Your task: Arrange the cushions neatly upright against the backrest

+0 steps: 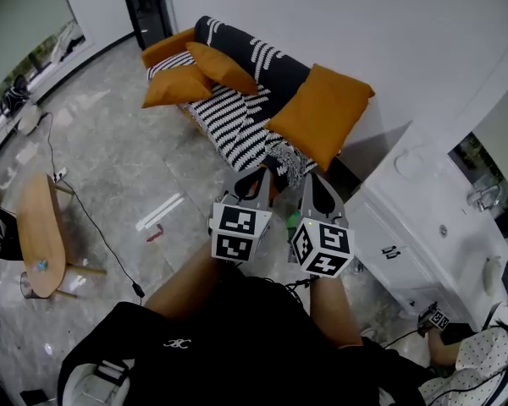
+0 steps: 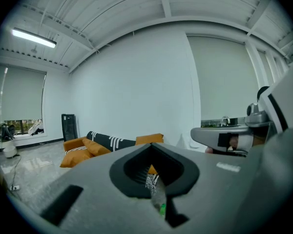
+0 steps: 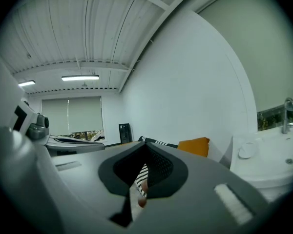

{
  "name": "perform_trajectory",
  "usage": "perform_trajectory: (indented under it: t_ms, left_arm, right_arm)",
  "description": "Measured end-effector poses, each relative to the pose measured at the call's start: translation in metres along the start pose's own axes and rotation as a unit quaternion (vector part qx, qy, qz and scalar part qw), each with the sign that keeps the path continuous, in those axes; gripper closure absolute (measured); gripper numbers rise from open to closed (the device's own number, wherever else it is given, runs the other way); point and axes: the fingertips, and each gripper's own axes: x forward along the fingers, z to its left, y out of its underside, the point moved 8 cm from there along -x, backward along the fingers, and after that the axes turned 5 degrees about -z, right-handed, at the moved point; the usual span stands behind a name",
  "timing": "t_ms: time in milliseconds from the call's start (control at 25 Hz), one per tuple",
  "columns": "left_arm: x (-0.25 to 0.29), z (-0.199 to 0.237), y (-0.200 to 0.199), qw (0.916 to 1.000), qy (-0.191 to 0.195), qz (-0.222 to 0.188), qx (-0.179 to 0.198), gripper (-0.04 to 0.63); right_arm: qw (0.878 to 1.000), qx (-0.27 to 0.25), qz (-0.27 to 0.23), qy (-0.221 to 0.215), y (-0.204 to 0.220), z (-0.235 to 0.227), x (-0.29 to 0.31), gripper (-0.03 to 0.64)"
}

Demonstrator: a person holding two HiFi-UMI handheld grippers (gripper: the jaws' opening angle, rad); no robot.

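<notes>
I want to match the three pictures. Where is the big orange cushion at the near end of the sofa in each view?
Head view: the big orange cushion is right of centre in the upper half, on the striped sofa.
Left gripper view: cushion at the centre, just above the gripper body.
Right gripper view: cushion right of centre.
Shared landmark: the tall black cabinet beyond the sofa's far end.
</notes>
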Motion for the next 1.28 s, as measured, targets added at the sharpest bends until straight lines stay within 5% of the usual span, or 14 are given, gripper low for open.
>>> perform_trajectory:
  t_ms: [200,480,800,1280]
  left_arm:
    - [0.018,0.002,0.000,1.0000,0.002,0.001,0.002,0.588]
    - [0.053,0.017,-0.006,0.9987,0.020,-0.008,-0.047,0.588]
    - [0.102,0.040,-0.004,0.9985,0.044,0.003,-0.031,0.588]
    - [0.193,0.130,-0.024,0.9961,0.086,-0.006,-0.018,0.588]
  right_arm:
    - [1.000,0.004,0.001,0.010,0.002,-0.012,0.012,0.611]
    - [0.999,-0.002,0.011,0.032,0.001,-0.033,0.035,0.611]
    - [0.998,-0.002,0.024,0.053,0.008,-0.044,0.088,0.611]
    - [0.994,-0.055,0.030,0.091,-0.005,-0.022,0.215,0.611]
